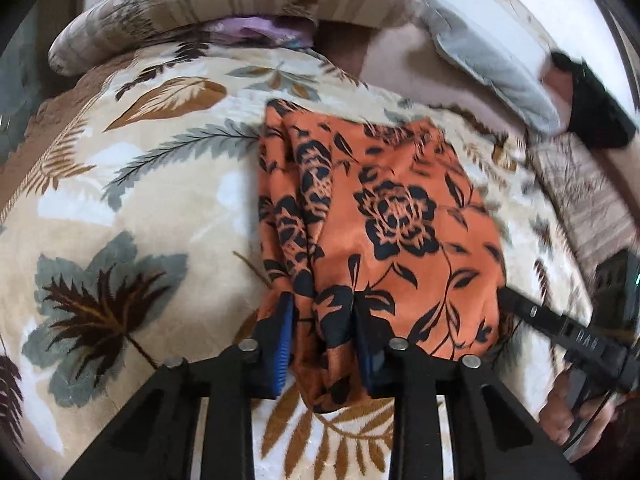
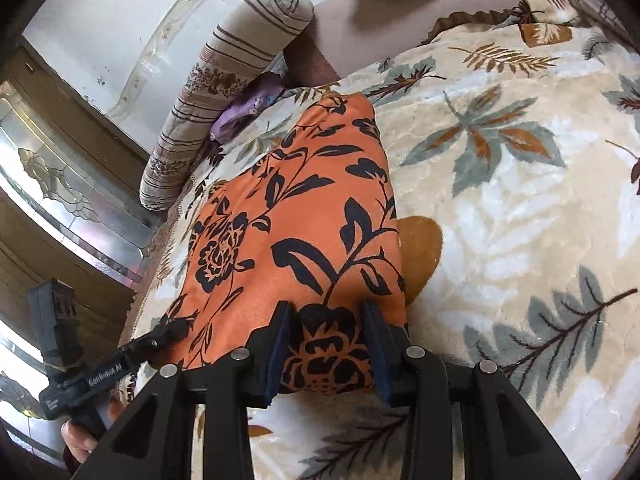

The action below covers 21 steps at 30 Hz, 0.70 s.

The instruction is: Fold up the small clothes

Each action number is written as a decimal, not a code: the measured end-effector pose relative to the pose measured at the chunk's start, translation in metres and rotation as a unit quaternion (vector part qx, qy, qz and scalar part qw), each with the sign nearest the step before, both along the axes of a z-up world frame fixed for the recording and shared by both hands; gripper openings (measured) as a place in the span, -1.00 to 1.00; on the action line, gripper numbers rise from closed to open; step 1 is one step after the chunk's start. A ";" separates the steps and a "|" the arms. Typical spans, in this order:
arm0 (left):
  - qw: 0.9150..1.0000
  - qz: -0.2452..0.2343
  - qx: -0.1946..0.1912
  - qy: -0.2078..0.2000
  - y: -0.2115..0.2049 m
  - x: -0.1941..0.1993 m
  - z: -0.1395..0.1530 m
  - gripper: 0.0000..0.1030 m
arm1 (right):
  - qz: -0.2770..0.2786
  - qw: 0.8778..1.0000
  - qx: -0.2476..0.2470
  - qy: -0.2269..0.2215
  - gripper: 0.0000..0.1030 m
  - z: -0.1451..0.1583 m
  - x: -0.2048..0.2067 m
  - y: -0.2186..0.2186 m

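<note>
An orange garment with black flowers [image 1: 384,216] lies folded in a long strip on a leaf-print blanket [image 1: 132,184]. My left gripper [image 1: 323,312] has its blue pads on either side of the cloth's near left corner, cloth bunched between them. My right gripper [image 2: 330,320] holds the other near corner of the same garment [image 2: 288,216], its dark pads on either side of the cloth. Each gripper shows in the other's view, the right one [image 1: 516,304] at the cloth's right edge, the left one [image 2: 172,330] at its left edge.
A striped bolster pillow [image 2: 224,80] and a purple cloth [image 2: 240,112] lie at the far end of the bed. A grey pillow [image 1: 500,72] lies at the far right. A wall and a glass-panelled cupboard [image 2: 72,192] stand beside the bed.
</note>
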State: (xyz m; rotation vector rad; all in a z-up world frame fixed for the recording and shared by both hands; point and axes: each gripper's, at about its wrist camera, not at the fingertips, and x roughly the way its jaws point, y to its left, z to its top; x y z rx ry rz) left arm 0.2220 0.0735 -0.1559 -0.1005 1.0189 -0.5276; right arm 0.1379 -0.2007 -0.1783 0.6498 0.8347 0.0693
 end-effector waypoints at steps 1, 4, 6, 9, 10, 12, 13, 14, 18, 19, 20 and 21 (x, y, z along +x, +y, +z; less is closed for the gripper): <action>1.000 0.007 -0.003 0.000 0.003 0.002 0.000 -0.55 | 0.000 1.000 0.005 -0.002 -0.24 -0.001 0.000 0.001; 0.999 0.035 0.014 -0.038 0.005 0.006 0.007 -0.87 | 0.001 1.000 0.009 -0.007 -0.23 -0.002 0.001 0.010; 0.994 0.056 0.068 -0.058 0.003 0.011 0.004 -0.87 | 0.001 1.000 -0.019 -0.008 -0.23 -0.001 0.002 0.019; 0.996 0.063 0.059 0.003 0.007 0.020 -0.014 -0.87 | 0.007 0.999 -0.051 -0.010 -0.20 0.000 0.003 0.027; 0.997 0.068 0.046 0.008 0.011 0.020 -0.013 -0.87 | 0.011 0.999 -0.050 -0.007 -0.20 0.001 0.003 0.025; 0.997 0.078 0.021 -0.012 0.022 0.015 -0.001 -0.87 | 0.015 0.999 -0.039 0.001 -0.20 0.005 0.003 0.018; 0.997 0.080 0.012 -0.018 0.027 0.012 0.003 -0.83 | 0.014 0.999 -0.033 0.002 -0.20 0.008 0.002 0.014; 0.997 0.080 -0.001 -0.021 0.031 0.009 0.007 -0.77 | 0.012 1.000 -0.024 0.001 -0.20 0.010 0.000 0.010; 0.996 0.059 -0.064 -0.031 0.035 -0.005 0.022 0.00 | 0.018 0.999 -0.017 -0.033 -0.20 0.029 -0.009 0.012; 0.995 0.052 -0.067 -0.044 0.032 -0.008 0.027 0.04 | 0.020 0.999 -0.026 -0.039 -0.20 0.033 -0.009 0.015; 0.995 0.042 -0.070 -0.065 0.028 -0.013 0.033 0.05 | 0.022 0.998 -0.033 -0.043 -0.20 0.036 -0.008 0.019; 0.994 0.030 -0.069 -0.082 0.022 -0.019 0.039 0.18 | 0.028 0.998 -0.038 -0.042 -0.20 0.035 -0.005 0.024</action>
